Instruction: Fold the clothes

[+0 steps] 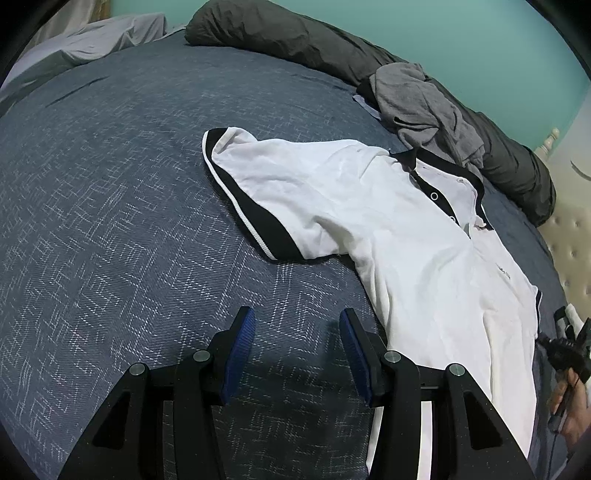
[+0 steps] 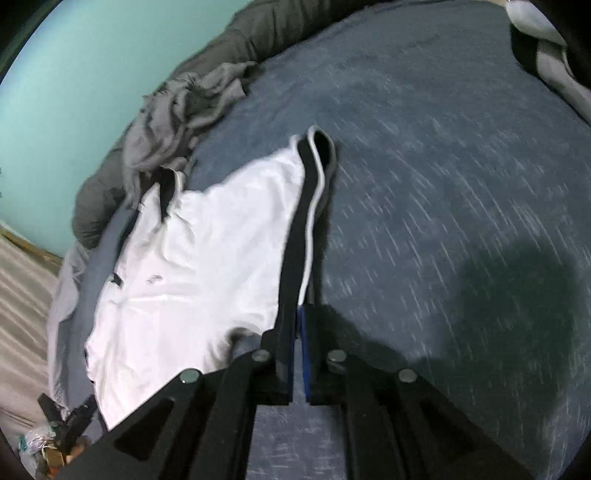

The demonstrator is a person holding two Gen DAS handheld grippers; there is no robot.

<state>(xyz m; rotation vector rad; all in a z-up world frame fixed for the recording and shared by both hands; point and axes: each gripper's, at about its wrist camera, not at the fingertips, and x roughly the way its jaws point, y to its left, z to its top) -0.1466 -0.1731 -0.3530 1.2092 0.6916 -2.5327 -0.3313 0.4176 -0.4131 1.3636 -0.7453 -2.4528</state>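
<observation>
A white polo shirt (image 1: 406,258) with a black collar and black sleeve bands lies face up on the bed. Its one sleeve (image 1: 251,184) is spread out flat. My left gripper (image 1: 297,317) hovers open over bare bedcover, just left of the shirt's body, with nothing between its blue pads. In the right wrist view my right gripper (image 2: 300,310) is shut on the black band of the other sleeve (image 2: 306,206), which stretches away from the fingers. The shirt's body (image 2: 192,266) lies to the left of that gripper.
The bed has a blue-grey patterned cover (image 1: 110,221). A crumpled grey garment (image 1: 417,99) lies beyond the collar, against a long dark rolled blanket (image 1: 277,33). A cream padded headboard (image 1: 572,229) is at the right. A hand (image 1: 569,406) shows at the right edge.
</observation>
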